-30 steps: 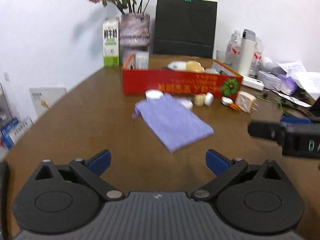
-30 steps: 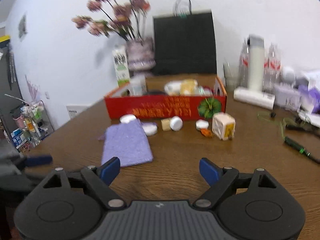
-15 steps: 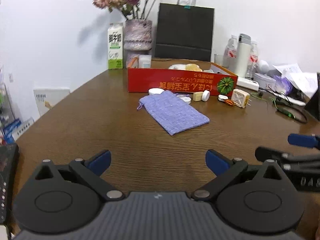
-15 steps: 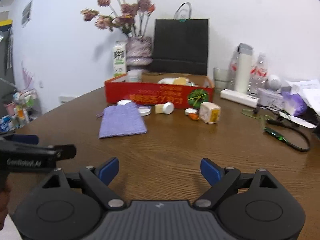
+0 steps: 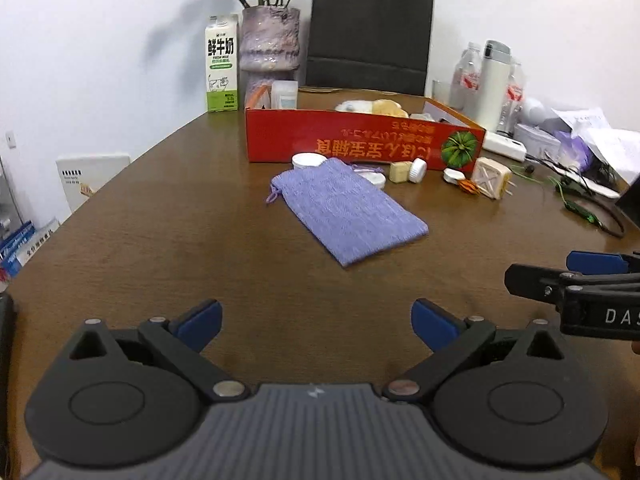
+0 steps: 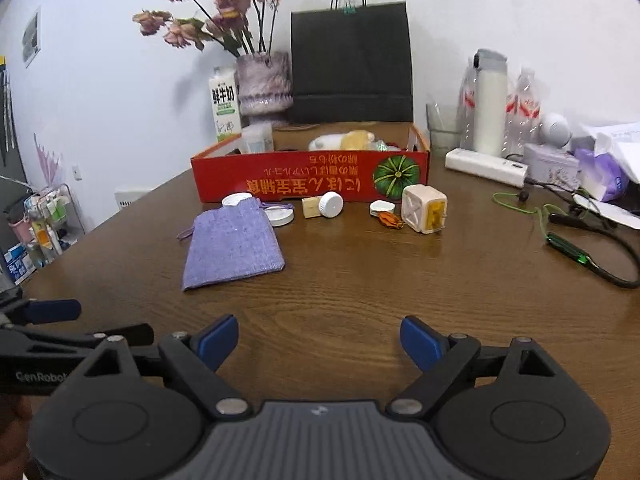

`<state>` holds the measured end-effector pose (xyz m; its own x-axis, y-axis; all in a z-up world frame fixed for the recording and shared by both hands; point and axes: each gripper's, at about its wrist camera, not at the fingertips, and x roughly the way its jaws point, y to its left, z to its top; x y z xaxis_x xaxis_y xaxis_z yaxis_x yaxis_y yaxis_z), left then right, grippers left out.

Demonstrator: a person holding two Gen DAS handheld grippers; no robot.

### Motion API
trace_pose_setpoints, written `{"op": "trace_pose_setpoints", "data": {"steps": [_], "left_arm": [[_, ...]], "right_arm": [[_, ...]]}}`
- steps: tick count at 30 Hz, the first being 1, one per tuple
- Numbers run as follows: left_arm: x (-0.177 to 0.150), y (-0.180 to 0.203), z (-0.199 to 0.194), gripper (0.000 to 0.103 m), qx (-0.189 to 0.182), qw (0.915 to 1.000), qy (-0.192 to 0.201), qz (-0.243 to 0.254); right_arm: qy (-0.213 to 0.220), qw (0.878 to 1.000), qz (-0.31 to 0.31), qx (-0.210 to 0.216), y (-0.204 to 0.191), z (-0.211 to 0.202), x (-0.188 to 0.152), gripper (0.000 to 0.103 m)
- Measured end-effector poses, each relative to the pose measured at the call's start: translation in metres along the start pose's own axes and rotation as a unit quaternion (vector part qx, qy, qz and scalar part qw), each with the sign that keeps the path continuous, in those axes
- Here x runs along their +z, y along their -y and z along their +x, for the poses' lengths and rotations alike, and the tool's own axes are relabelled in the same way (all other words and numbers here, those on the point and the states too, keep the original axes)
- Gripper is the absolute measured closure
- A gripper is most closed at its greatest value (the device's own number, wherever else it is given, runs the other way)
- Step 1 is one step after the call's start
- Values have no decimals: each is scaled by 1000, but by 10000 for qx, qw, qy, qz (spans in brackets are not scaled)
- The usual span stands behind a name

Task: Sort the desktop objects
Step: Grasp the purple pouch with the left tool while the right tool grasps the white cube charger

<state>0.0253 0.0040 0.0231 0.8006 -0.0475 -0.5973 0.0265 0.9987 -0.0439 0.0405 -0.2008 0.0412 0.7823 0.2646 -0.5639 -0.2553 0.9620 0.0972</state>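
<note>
A purple cloth pouch [image 5: 346, 210] [image 6: 232, 242] lies flat on the brown table, in front of a red cardboard box [image 5: 360, 140] [image 6: 312, 176] that holds several items. Between pouch and box lie white round lids [image 6: 278, 216], a small beige block with a white cap [image 6: 324, 205], a small orange object [image 6: 390, 219] and a cream cube [image 5: 491, 178] [image 6: 424, 209]. My left gripper [image 5: 316, 322] is open and empty over bare table, well short of the pouch. My right gripper [image 6: 319, 340] is open and empty too, and its fingers [image 5: 568, 276] show at the left wrist view's right edge.
Behind the box stand a milk carton [image 5: 221, 70], a vase with dried flowers [image 6: 262, 84] and a black paper bag [image 6: 352, 60]. To the right are bottles, a white flask [image 6: 488, 108], a power strip [image 6: 486, 166], cables [image 6: 584, 256] and papers. The table's left edge drops off near shelves.
Both views pulled back from the box and pouch half a second ago, then came closer again. Both grippers stayed open and empty.
</note>
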Motion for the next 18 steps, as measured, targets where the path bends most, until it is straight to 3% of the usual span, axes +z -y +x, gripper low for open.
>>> {"op": "trace_pose_setpoints", "data": {"steps": [8,11,16,18], "left_arm": [[37,-6,42,0,161,9998,-32,-123],[54,0,64,0,-98,9998,-114,-100],[83,14,100,2,25,10000,15,-18],[90,15,112,5,-41,10000,-34,-64]], "right_arm": [[36,9994,-116,-329,23,47,42,22],[37,9985,-60,-541,36,67,56,22],[202,9967,-16,-783,59,98,76,25],[172,9964,-61,-831,65,113,84,33]]}}
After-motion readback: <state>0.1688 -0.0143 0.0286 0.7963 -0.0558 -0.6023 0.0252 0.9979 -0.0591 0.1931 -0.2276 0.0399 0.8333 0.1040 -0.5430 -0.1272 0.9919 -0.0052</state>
